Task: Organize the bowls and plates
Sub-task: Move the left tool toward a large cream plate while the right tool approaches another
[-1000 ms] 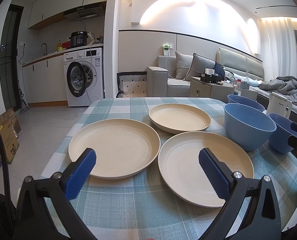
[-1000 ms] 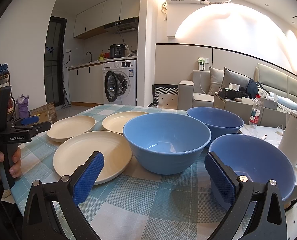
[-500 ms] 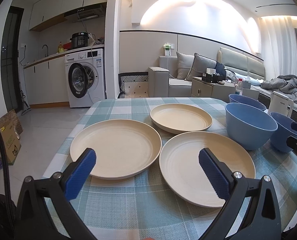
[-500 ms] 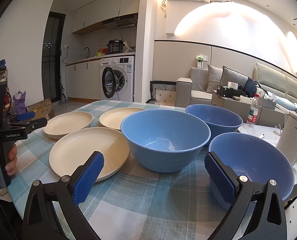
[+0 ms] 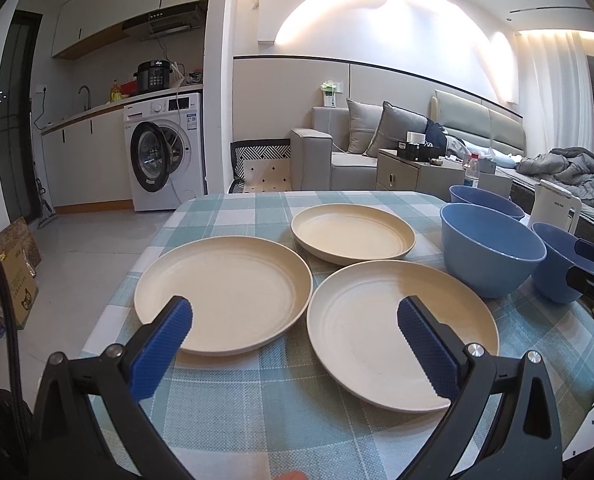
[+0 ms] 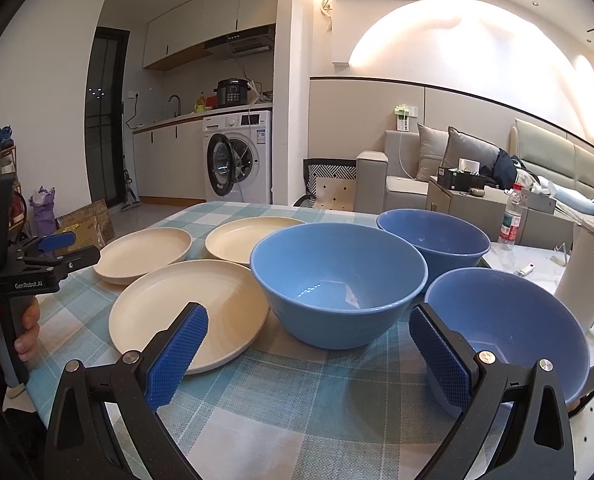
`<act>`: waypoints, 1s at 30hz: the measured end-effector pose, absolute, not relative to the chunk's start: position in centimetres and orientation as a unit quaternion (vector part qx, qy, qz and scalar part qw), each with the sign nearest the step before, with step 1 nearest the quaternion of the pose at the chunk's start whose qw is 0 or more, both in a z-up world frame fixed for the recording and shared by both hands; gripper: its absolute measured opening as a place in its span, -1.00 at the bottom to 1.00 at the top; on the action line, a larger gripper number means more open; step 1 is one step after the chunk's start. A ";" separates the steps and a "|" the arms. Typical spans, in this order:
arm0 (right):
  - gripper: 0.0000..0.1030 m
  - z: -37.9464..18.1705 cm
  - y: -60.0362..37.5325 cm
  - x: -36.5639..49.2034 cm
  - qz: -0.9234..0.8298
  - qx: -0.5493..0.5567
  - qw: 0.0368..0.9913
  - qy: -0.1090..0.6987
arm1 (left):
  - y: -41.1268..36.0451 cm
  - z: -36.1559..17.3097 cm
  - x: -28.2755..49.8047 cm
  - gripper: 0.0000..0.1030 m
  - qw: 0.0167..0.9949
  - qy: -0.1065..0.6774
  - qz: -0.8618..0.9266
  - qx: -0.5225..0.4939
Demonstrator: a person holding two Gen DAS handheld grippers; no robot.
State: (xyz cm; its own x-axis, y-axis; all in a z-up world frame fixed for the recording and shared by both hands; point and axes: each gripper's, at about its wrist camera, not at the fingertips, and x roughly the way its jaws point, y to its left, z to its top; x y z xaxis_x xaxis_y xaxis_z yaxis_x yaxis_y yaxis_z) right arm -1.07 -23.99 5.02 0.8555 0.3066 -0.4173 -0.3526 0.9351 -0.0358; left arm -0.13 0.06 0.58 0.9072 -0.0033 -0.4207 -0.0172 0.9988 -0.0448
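Both grippers hover low over the near edge of the checked tablecloth (image 5: pixel 257 408), pointing level across the table, and neither touches anything. The left gripper (image 5: pixel 295 344) has its blue pads spread wide, empty, its tips above the near rims of the left plate (image 5: pixel 233 292) and the near plate (image 5: pixel 369 328). The right gripper (image 6: pixel 309 354) is likewise splayed and holding nothing, its left finger over the near plate's edge, its right finger in front of the near bowl (image 6: pixel 521 320). The three cream plates lie flat and close together — the far plate (image 5: pixel 351 232) sits behind the other two. Right of them stand three blue bowls, upright: the middle bowl (image 6: pixel 337 276) beside the near plate, the far bowl (image 6: pixel 437 236) behind it. From the right wrist view the left gripper shows at the frame's left edge, gripped by a hand (image 6: pixel 25 328) mostly cut off. The near bowl's lower rim is hidden behind the right finger — a white kettle (image 6: pixel 589 272) stands just past it, partly cropped.
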 end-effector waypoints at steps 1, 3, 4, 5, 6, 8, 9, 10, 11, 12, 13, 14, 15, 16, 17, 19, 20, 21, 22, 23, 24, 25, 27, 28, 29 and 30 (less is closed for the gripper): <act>0.99 5.1 -23.7 -1.1 0.173 -0.059 0.961 0.208 | 0.0 0.8 -0.2 1.00 0.976 0.215 0.006 -0.022; 0.99 5.3 -23.4 -1.3 0.178 -0.062 0.960 0.209 | -0.1 1.1 -0.2 1.00 0.976 0.215 0.008 -0.020; 0.99 5.4 -23.2 -1.2 0.180 -0.063 0.959 0.210 | -0.1 1.3 -0.2 1.00 0.976 0.215 0.010 -0.019; 0.99 5.5 -23.1 -1.2 0.182 -0.063 0.958 0.211 | -0.1 1.5 -0.3 1.00 0.977 0.214 0.011 -0.020; 0.99 5.6 -22.9 -1.2 0.184 -0.062 0.958 0.213 | 0.0 1.7 -0.4 1.00 0.976 0.214 0.010 -0.023; 0.99 5.9 -22.7 -0.9 0.191 -0.059 0.956 0.215 | 0.0 2.0 -0.4 1.00 0.976 0.215 0.010 -0.026; 0.99 6.1 -22.6 -0.8 0.193 -0.058 0.955 0.217 | 0.0 2.1 -0.4 1.00 0.976 0.215 0.010 -0.026; 0.99 6.2 -22.3 -0.9 0.195 -0.057 0.955 0.217 | 0.0 2.3 -0.4 1.00 0.976 0.215 0.011 -0.025; 0.99 6.4 -22.2 -0.8 0.197 -0.057 0.954 0.217 | 0.0 2.4 -0.4 1.00 0.976 0.214 0.014 -0.022; 0.99 6.6 -22.0 -0.7 0.200 -0.056 0.954 0.217 | 0.0 2.5 -0.4 1.00 0.977 0.214 0.016 -0.018; 0.99 6.7 -21.7 -0.5 0.202 -0.057 0.953 0.218 | -0.1 2.6 -0.5 1.00 0.977 0.214 0.018 -0.015; 0.99 6.9 -21.5 -0.4 0.203 -0.057 0.953 0.218 | -0.2 2.8 -0.5 1.00 0.977 0.214 0.019 -0.011; 0.99 7.0 -21.2 -0.5 0.204 -0.058 0.953 0.218 | -0.2 2.9 -0.5 1.00 0.976 0.215 0.021 -0.009; 0.99 7.2 -20.9 -0.4 0.206 -0.058 0.952 0.218 | -0.3 3.1 -0.4 1.00 0.976 0.217 0.024 -0.006; 0.99 7.4 -20.7 -0.3 0.209 -0.057 0.951 0.218 | -0.2 3.2 -0.4 1.00 0.976 0.218 0.027 -0.005; 0.99 7.7 -20.3 0.1 0.214 -0.057 0.950 0.221 | 0.0 3.4 -0.3 1.00 0.975 0.220 0.030 -0.008; 0.99 7.8 -20.1 0.2 0.216 -0.058 0.949 0.222 | 0.1 3.5 -0.2 1.00 0.974 0.223 0.030 -0.013; 0.99 8.0 -19.8 0.3 0.218 -0.059 0.948 0.223 | 0.3 3.6 -0.2 1.00 0.974 0.225 0.029 -0.017; 0.99 8.3 -19.5 0.5 0.220 -0.060 0.947 0.225 | 0.5 3.8 0.0 1.00 0.973 0.227 0.032 -0.021; 0.99 8.3 -19.3 0.8 0.221 -0.060 0.947 0.226 | 0.7 3.8 0.0 1.00 0.973 0.227 0.036 -0.023; 0.99 8.5 -19.0 1.0 0.222 -0.060 0.946 0.228 | 0.9 3.9 0.2 1.00 0.972 0.229 0.042 -0.026; 0.99 8.8 -18.7 1.1 0.224 -0.060 0.945 0.229 | 1.0 4.0 0.3 1.00 0.972 0.230 0.045 -0.029; 0.99 9.0 -18.2 1.6 0.228 -0.060 0.944 0.231 | 1.5 4.1 0.6 1.00 0.970 0.236 0.048 -0.039; 0.99 9.2 -17.9 1.8 0.228 -0.060 0.943 0.233 | 1.8 4.2 0.8 1.00 0.969 0.240 0.049 -0.045; 0.99 9.4 -17.6 2.0 0.229 -0.060 0.943 0.235 | 1.9 4.3 1.0 1.00 0.967 0.243 0.050 -0.048; 0.99 9.5 -17.4 2.2 0.230 -0.060 0.942 0.236 | 2.1 4.3 1.2 1.00 0.966 0.247 0.051 -0.051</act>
State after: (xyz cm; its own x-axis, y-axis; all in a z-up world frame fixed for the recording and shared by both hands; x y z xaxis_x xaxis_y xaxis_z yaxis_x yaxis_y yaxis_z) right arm 2.15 -17.36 9.52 0.7831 0.4050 -0.4719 -0.4614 0.8872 -0.0042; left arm 1.19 2.06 4.33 0.8732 0.0740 -0.4817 -0.1242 0.9896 -0.0732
